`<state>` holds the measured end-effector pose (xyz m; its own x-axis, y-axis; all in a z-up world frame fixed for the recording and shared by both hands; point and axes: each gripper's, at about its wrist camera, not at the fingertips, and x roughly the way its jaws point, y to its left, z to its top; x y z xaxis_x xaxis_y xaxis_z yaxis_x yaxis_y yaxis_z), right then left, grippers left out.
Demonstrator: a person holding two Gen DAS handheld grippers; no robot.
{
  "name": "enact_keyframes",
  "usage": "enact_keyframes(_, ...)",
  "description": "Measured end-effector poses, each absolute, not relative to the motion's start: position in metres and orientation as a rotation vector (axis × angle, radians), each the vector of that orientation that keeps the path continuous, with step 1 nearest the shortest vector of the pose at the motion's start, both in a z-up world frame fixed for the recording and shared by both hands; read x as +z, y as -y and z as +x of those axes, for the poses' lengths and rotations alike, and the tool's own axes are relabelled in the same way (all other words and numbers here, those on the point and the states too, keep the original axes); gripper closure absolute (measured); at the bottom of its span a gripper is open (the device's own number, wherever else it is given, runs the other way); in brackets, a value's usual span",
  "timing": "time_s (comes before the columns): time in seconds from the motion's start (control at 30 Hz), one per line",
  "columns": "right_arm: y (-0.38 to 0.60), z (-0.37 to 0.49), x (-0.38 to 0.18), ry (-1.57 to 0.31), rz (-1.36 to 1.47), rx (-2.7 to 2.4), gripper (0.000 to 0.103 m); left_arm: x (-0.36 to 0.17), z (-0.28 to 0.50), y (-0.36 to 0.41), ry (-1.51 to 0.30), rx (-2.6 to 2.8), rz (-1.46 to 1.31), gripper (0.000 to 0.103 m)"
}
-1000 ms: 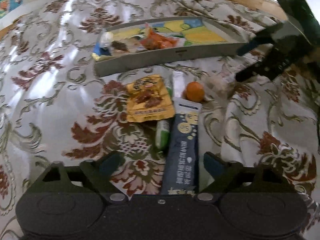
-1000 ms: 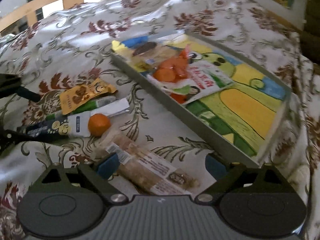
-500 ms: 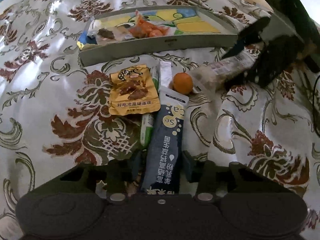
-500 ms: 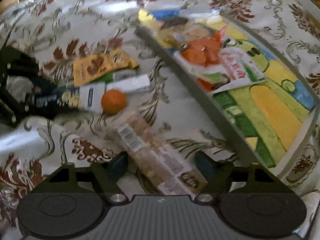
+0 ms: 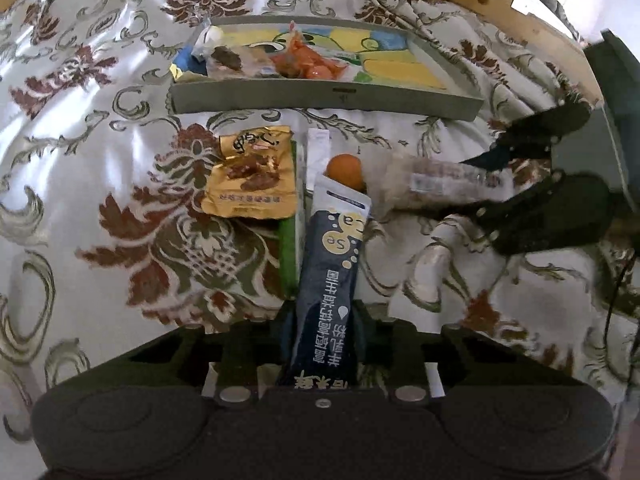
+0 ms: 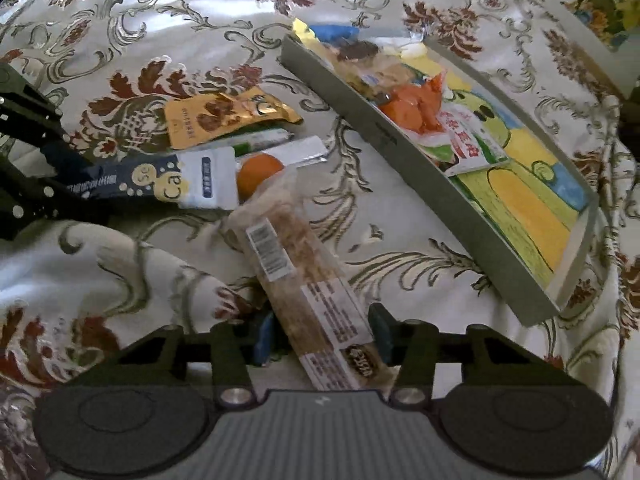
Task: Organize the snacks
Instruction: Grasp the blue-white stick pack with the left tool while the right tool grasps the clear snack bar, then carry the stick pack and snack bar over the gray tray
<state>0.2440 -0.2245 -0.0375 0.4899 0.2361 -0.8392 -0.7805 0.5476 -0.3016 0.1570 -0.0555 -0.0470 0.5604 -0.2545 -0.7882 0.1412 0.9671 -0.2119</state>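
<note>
Here, left gripper with fingers closed on the near end of the dark blue sachet, and right gripper with fingers narrowed around the clear bar packet, contact on its far side not certain; each long pack taken by the end nearest its hand, likely for lifting lengthwise. Beyond, loose on the patterned cloth: orange ball touching both packs, gold pouch, green stick; grey tray with low front wall to clear, open room at its yellow right end.
</note>
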Motion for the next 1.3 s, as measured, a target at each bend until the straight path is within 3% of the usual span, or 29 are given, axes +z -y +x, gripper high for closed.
enact_keyframes(0.47, 0.236, 0.189, -0.007, -0.825, -0.447, 0.604, 0.059, -0.033, 0.134, 0.044, -0.919, -0.3, -0.271, 0.078)
enact_keyframes(0.87, 0.262, 0.174, 0.015, -0.798, -0.156, 0.528, 0.06, -0.008, 0.132, 0.033, -0.829, -0.314, -0.382, 0.079)
enact_keyframes(1.3, 0.274, 0.216, 0.068, -0.662, 0.032, 0.456, 0.06, 0.047, 0.209, 0.046, -0.641, -0.309, -0.297, 0.079)
